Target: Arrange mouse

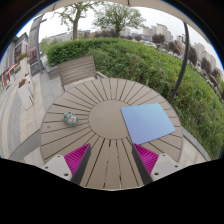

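Hardly begun: the mouse (pixel 70 119) sits left of centre on the round table (pixel 100 100), apart from the blue mat (pixel 147 122) at right. Jaws of the gripper (pixel 112 158) spread, empty, low in frame.

Overcast daylight, soft shadows, strong fisheye bending edges.

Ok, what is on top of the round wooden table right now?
A grey mouse and a blue mouse pad lie apart on the round wooden table, beyond the open gripper. The slats under the pad are covered.
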{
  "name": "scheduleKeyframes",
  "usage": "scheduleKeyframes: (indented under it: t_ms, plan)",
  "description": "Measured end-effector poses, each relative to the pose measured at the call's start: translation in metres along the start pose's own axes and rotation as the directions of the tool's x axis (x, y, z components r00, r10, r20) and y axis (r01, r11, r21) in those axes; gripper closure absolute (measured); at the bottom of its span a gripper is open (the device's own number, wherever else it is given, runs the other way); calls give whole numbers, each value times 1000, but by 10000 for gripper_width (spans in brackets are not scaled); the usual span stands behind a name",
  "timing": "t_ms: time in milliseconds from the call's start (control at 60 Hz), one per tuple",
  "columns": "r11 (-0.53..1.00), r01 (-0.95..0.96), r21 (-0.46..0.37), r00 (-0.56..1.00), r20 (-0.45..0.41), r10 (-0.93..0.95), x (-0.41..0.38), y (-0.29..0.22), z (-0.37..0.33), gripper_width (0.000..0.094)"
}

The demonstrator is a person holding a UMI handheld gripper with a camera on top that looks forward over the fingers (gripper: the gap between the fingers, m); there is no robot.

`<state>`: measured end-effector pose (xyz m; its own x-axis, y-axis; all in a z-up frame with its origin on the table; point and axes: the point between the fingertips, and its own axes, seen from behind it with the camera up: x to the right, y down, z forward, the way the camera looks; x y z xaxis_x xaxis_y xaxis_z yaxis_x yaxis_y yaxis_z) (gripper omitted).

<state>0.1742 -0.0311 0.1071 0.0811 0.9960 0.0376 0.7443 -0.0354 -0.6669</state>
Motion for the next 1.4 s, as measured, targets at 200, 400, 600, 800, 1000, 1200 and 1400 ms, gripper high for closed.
scheduleKeyframes:
  t_ms: [200, 400, 600, 800, 1000, 1200, 1400]
  plan:
    - [1000, 15, 27, 1000, 17, -15, -90, -7, 14, 87]
    - [997, 32, 77, 999, 20, -34, -148, -16, 33, 84]
    - [992, 13, 129, 1000, 7, -14, -171, -33, 75, 83]
    - [988, -27, 154, 1000, 8, 26, -178, -43, 132, 85]
    - [990, -43, 136, 999, -5, 44, -177, -44, 184, 76]
    - [986, -41, 161, 999, -25, 46, -173, -70, 205, 82]
    - [987, -37, 158, 997, -62, 48, -161, -87, 228, 81]
